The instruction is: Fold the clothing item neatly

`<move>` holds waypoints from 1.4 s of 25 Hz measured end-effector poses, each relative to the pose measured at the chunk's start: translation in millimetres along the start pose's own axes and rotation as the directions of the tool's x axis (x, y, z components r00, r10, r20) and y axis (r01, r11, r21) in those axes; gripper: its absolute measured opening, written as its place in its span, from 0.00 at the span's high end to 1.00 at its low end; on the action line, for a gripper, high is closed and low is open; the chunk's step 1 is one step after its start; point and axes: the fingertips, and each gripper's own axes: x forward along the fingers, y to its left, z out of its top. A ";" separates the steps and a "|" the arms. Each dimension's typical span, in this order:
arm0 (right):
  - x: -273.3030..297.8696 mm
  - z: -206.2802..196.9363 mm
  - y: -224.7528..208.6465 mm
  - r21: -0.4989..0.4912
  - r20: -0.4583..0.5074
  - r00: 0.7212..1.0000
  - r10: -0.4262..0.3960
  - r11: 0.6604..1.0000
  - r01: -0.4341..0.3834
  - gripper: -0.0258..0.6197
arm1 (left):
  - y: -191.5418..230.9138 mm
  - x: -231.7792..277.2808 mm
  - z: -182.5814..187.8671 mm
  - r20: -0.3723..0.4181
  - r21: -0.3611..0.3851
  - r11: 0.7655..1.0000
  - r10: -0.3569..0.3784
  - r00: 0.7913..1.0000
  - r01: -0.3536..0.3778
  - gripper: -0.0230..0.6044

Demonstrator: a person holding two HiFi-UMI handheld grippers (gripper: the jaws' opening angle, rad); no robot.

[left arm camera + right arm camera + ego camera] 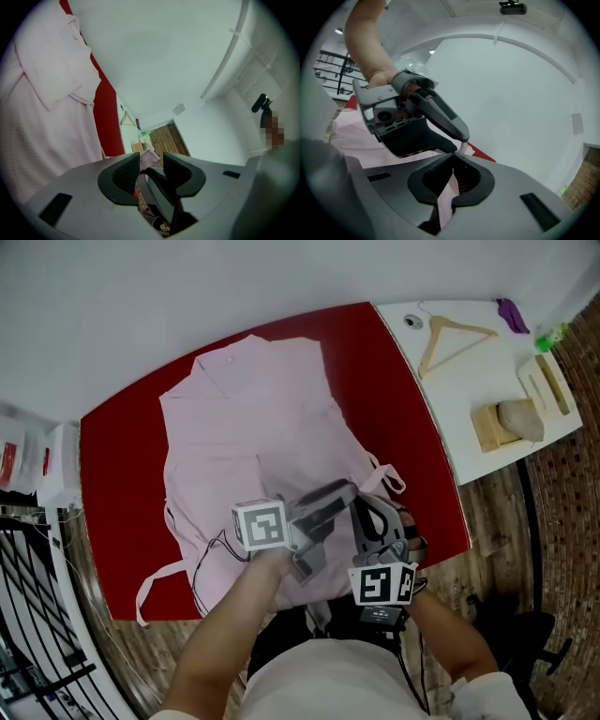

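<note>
A pale pink garment [253,418] lies spread on the red table [122,446], collar at the far end, with a thin tie [155,582] trailing off its near left corner. Both grippers meet over its near right edge. My right gripper [364,514] is shut on a fold of the pink cloth [449,187], which runs up between its pads in the right gripper view [453,157]. My left gripper [339,495] points at it from the left. Its jaws stand apart [151,161], with a bit of pink cloth [149,158] showing in the gap, not pressed.
A white side table [469,427] at the right carries a wooden hanger [450,338], a wooden stand [506,423], a purple item [512,315] and a green one [553,337]. A black wire rack [28,615] stands at the left. A thin black cable [211,563] crosses the near cloth.
</note>
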 end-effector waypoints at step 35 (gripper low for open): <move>-1.9 -71.3 28.5 -0.120 -0.185 0.981 0.058 0.989 -0.081 0.92 | -63.0 -122.7 69.9 0.281 0.396 0.911 -0.002 0.960 -0.114 0.93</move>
